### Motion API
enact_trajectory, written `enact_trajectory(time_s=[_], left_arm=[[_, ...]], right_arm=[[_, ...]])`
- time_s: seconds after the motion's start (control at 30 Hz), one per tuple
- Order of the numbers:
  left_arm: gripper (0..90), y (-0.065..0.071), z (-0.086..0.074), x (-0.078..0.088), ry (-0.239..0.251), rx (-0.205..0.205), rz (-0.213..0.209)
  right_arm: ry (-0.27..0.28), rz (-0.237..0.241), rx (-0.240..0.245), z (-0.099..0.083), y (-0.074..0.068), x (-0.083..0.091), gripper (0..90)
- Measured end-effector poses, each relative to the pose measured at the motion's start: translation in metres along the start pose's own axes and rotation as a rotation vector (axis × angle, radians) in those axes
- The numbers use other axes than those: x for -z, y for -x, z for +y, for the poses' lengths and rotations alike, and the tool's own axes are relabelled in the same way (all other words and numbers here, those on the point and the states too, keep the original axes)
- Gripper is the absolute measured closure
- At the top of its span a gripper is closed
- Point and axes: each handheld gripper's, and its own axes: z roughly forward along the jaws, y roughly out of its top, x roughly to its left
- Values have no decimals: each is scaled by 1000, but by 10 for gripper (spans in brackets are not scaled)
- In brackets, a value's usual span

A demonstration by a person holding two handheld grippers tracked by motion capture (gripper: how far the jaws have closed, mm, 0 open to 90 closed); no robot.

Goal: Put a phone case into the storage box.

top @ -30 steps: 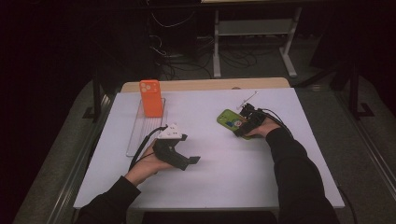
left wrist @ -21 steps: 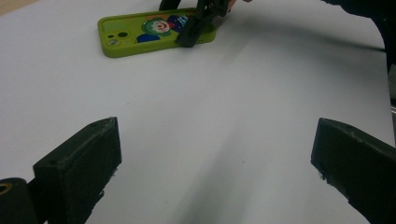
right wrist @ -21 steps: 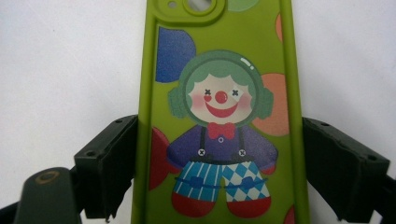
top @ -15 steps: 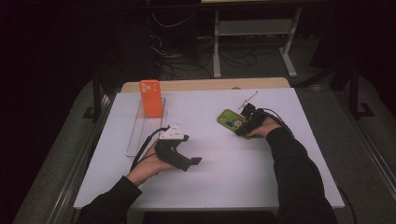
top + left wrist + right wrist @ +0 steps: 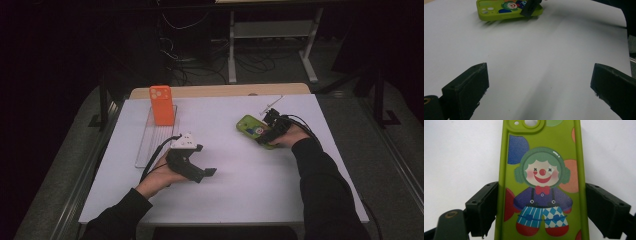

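Green phone case (image 5: 541, 182) lies flat on the white table (image 5: 235, 195), printed back up, clown figure and camera cutout visible. It sits between the jaws of the right claw (image 5: 541, 210), one long edge to each pad. The jaws have just been closing in on it. The left pad looks to meet the case edge; a thin strip of table seems to show between the right pad and the other edge, so I read the claw as apart, not yet clamped. Judgement on handling: light, thin, moulded shell, likely soft and a little springy with nothing inside, so a hard squeeze across the width could bow it; the glossy print may be slick, the raised rim less so. Best hold is across the two long edges near mid-length, as the claw is now lined up, low enough to catch the rim against the table. Not fragile. The left claw (image 5: 537, 92) stands wide apart over bare table, holding nothing, case well ahead of it and off to its left. The right gripper view gives the fit of pads to edges and the print, which the high view blurs. The high view alone places the rest: an orange case (image 5: 161, 105) upright on a clear tray (image 5: 150, 145), well beyond the left claw (image 5: 202, 172), and both forearms.
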Motion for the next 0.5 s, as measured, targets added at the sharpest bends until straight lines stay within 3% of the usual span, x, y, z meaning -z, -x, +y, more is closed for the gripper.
enact_trajectory(time_s=[0.23, 0.3, 0.43, 0.5], left_arm=[[12, -3, 5, 2, 4, 9, -8], [12, -5, 8, 4, -5, -19, -12], [12, -4, 13, 4, 7, -7, -27], [12, -5, 15, 4, 1, -21, -31]], right_arm=[[24, 4, 13, -9, -11, 24, 156], [28, 10, 24, -13, -17, 30, 156], [33, 15, 53, -21, -27, 40, 155], [42, 17, 68, -25, -33, 44, 155]])
